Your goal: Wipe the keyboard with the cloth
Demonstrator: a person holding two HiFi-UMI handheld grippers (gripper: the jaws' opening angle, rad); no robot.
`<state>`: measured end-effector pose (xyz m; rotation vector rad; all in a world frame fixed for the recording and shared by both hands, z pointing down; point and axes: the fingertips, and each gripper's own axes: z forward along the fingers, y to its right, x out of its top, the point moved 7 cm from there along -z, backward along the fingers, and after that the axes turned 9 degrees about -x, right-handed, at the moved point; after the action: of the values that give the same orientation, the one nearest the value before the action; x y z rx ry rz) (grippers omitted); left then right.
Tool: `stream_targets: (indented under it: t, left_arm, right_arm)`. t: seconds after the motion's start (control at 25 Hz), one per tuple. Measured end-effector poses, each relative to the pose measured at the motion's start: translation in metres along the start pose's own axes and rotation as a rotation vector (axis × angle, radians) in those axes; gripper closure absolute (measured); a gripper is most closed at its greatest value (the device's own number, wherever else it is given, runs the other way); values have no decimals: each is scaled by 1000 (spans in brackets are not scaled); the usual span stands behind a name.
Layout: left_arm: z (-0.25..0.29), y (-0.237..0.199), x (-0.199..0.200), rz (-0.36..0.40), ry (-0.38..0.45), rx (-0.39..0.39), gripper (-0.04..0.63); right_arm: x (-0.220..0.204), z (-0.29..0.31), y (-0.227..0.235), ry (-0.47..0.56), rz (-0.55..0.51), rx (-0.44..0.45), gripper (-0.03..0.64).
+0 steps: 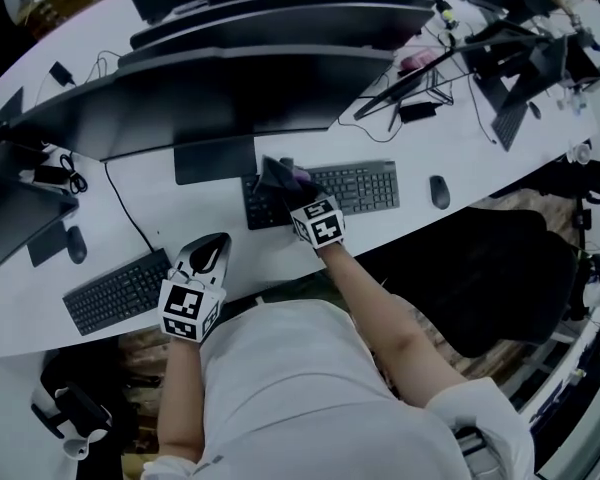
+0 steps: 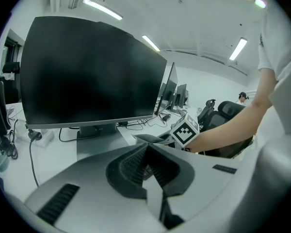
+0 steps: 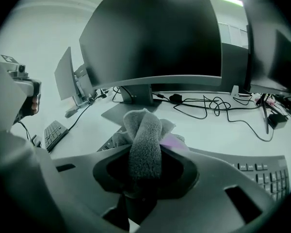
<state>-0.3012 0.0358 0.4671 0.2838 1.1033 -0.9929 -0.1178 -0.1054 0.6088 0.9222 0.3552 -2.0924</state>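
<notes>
Two tools are shown: nearest, the left tool (image 2: 146, 150) is held idle, jaws together on nothing; farther, the right tool (image 3: 144, 154) is clamped on the cloth (image 3: 145, 127) at the keyboard's (image 1: 365, 188) left end. The cloth is judged soft, light and floppy, best pinched at a bunched fold.

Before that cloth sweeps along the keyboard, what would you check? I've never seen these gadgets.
1. Cloth gripped by the right hand-held gripper: ok, jaws shut on it.
2. Cloth over the keyboard: ok, at its left end.
3. Cloth pressing on the keys: cannot tell.
4. Keys to the right unobstructed: ok, bare.
5. Left hand-held gripper out of the way: ok, near the desk edge, jaws together, empty.
6. Mouse apart from the keyboard: ok.
</notes>
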Motion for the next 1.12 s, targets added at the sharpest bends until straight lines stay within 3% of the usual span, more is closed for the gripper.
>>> stream_targets:
  t: [0.68, 1.12]
  left_arm:
    - [25, -3, 13, -10, 13, -71, 594]
    - [53, 5, 20, -28, 15, -183, 594]
  right_arm:
    - [-12, -16, 48, -42, 78, -107, 495]
    - [-45, -45, 32, -36, 147, -128, 495]
